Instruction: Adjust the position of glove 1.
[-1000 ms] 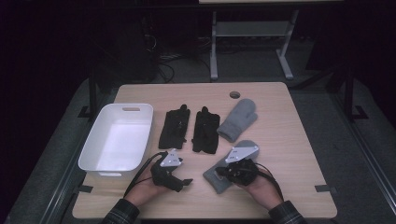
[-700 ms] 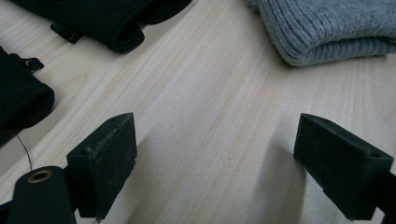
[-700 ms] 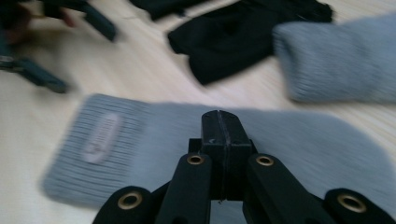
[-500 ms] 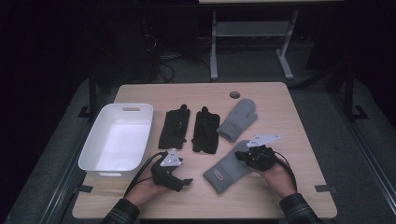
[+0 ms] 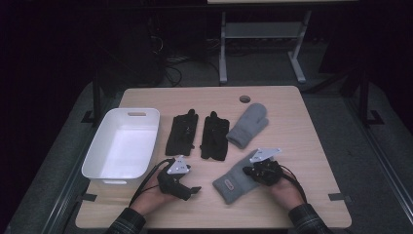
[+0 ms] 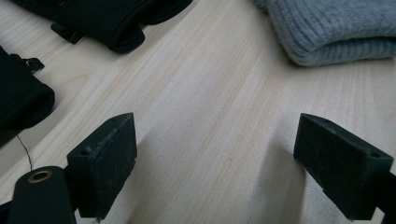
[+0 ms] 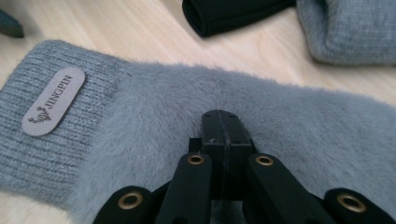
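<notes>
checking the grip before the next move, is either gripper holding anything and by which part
The right gripper is shut on the near grey mitten, pinching the fluffy fabric of its middle, past the ribbed cuff. The left gripper is open over bare table and holds nothing.

The near grey mitten (image 7: 196, 107) is fluffy, matt fleece with a ribbed knit cuff and a smooth, leather-like label (image 7: 53, 101). The table (image 6: 219, 93) under it is pale, matt wood grain. The tub (image 5: 122, 146) looks like smooth white plastic.
</notes>
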The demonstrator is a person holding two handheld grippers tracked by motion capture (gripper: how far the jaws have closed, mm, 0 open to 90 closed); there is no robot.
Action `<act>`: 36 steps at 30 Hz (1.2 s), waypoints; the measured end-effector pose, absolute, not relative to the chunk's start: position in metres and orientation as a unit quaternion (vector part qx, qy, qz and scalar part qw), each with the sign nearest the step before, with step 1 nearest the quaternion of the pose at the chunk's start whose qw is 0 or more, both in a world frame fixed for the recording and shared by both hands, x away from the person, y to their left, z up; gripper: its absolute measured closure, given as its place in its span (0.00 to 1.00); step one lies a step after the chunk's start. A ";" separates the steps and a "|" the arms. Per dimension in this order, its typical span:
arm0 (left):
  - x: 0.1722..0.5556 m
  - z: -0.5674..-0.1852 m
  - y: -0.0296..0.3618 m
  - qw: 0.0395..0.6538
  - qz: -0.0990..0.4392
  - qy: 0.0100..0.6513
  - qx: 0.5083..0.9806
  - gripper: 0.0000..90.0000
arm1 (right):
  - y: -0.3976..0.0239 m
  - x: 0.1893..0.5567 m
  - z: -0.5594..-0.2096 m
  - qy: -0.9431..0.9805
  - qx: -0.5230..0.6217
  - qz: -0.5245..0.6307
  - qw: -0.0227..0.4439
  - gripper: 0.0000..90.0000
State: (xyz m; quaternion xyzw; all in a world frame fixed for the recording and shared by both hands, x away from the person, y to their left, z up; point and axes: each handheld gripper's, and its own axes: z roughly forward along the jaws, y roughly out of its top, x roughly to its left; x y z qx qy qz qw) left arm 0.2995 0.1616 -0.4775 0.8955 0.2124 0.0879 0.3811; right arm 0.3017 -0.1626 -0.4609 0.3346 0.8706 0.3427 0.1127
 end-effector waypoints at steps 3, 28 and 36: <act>0.299 -0.478 0.162 0.381 0.088 0.213 0.895 0.14 | -0.168 0.292 -0.460 0.870 0.339 0.341 0.108 1.00; 0.299 -0.477 0.162 0.379 0.090 0.213 0.896 0.14 | -0.244 0.284 -0.446 0.820 0.407 0.374 0.150 0.42; 0.299 -0.477 0.161 0.381 0.087 0.217 0.895 0.14 | -0.289 0.286 -0.460 0.806 0.439 0.361 0.163 0.31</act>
